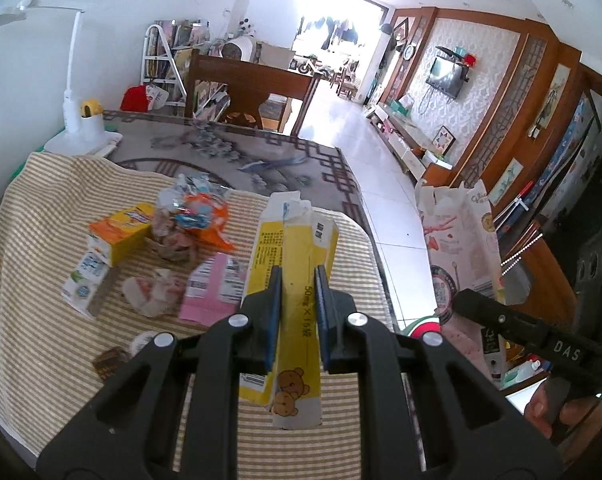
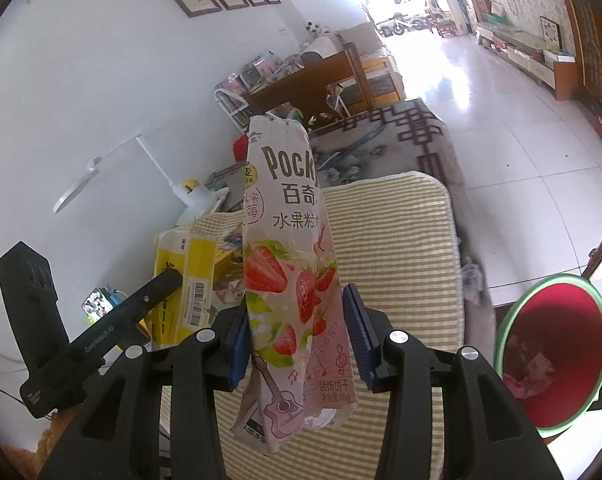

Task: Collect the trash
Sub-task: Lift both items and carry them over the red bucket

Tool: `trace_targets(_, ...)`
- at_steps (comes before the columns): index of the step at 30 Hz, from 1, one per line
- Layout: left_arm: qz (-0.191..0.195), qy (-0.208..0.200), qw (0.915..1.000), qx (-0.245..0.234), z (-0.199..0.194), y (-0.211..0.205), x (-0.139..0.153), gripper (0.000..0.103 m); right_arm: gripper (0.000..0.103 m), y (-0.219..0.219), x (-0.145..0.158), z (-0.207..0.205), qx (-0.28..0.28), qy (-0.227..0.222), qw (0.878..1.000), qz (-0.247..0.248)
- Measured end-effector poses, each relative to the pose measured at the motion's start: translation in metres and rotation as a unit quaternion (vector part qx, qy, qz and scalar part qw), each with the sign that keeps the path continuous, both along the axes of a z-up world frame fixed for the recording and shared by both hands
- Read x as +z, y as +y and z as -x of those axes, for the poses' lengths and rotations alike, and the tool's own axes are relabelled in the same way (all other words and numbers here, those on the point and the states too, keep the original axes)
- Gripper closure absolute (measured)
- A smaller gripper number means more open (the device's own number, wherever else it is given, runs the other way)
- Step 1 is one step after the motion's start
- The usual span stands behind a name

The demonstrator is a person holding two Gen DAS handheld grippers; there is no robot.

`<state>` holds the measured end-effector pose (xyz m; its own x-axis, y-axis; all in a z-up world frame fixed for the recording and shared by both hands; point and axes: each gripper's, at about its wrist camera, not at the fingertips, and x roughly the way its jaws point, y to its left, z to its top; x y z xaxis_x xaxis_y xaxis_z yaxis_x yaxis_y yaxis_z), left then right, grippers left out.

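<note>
Left wrist view: the left gripper (image 1: pixel 297 280) has its jaws drawn close on a flattened yellow carton (image 1: pixel 291 280), gripping it across the middle; the carton stands upright between the blue pads (image 1: pixel 272 312), its torn top end pointing away and a bear print at its near end. Beyond it, on the striped cloth (image 1: pixel 41 240), lie an orange box (image 1: pixel 121 232), a small white carton (image 1: pixel 85 280), a crumpled bundle of wrappers (image 1: pixel 189 216), a pink leaflet (image 1: pixel 217 286) and a scrap of white paper (image 1: pixel 149 294). A white desk lamp (image 1: pixel 79 120) stands at the far left of the table.

Right wrist view: the right gripper (image 2: pixel 297 332) holds a pink strawberry biscuit box (image 2: pixel 289 272), squashed flat and upright. The left pad (image 2: pixel 239 344) touches the box; the right pad shows a slight gap at its tip, so contact on that side cannot be confirmed. A red bin with a green rim (image 2: pixel 549 344) sits low to the right, off the table edge, with scraps inside. The yellow carton and the left gripper appear to the left, near the biscuit box.
</note>
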<state>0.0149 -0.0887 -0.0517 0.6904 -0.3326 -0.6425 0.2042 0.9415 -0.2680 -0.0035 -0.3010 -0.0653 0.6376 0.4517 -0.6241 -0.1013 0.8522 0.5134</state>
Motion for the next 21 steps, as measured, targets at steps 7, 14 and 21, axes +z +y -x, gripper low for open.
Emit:
trace_targets(7, -0.006, 0.003, 0.9999, -0.009, 0.001, -0.047, 0.000, 0.088, 0.062, -0.045, -0.005, 0.002, -0.003, 0.006, 1.000, -0.008)
trace_targets(14, -0.014, 0.008, 0.9995, -0.027, 0.002, -0.093, -0.001, 0.088, 0.062, -0.087, -0.013, 0.007, -0.018, 0.016, 1.000, -0.020)
trace_targets(21, -0.015, 0.022, 0.9979, -0.059, -0.001, -0.138, -0.010, 0.088, 0.062, -0.127, -0.026, 0.016, -0.046, 0.033, 0.998, -0.024)
